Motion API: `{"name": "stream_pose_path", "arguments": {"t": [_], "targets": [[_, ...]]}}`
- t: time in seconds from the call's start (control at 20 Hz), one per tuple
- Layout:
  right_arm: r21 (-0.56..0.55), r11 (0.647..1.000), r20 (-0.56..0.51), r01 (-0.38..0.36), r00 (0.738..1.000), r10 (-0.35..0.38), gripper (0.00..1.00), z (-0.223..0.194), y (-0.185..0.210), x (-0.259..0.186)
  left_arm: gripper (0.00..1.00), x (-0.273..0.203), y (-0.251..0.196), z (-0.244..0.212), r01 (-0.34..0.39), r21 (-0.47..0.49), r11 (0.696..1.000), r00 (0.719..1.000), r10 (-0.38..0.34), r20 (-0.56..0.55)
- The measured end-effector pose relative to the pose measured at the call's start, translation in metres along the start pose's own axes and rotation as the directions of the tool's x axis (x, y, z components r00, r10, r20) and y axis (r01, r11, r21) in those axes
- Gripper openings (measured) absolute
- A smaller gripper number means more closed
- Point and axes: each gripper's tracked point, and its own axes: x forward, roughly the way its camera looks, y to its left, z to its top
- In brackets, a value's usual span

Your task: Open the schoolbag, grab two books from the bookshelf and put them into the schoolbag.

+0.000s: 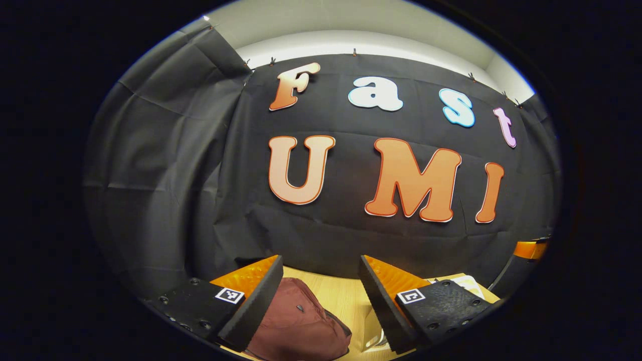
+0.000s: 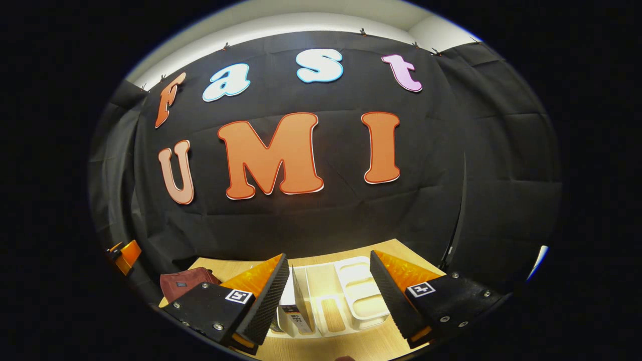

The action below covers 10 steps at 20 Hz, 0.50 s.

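Plainly, the bag (image 1: 296, 321) lies at the lower middle of the left gripper view, below and between the left gripper's (image 1: 321, 301) spread, empty fingers, so that hand is nearer. In the right gripper view it shows lower left; the right gripper (image 2: 328, 296), also spread, frames the shelf (image 2: 351, 291) and an upright book (image 2: 293, 313).

dim booth, bright strip overhead, sharp focus, strong fisheye bending at edges
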Motion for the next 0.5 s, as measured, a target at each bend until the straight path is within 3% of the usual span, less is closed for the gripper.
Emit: {"name": "stream_pose_path", "arguments": {"t": [0.5], "targets": [[-0.004, 1.000, -0.020, 0.012, 1.000, -0.012, 0.96, -0.009, -0.010, -0.003, 0.94, -0.007, -0.015, -0.013, 0.046, 0.065, 0.997, 0.998, -0.044, -0.038]]}}
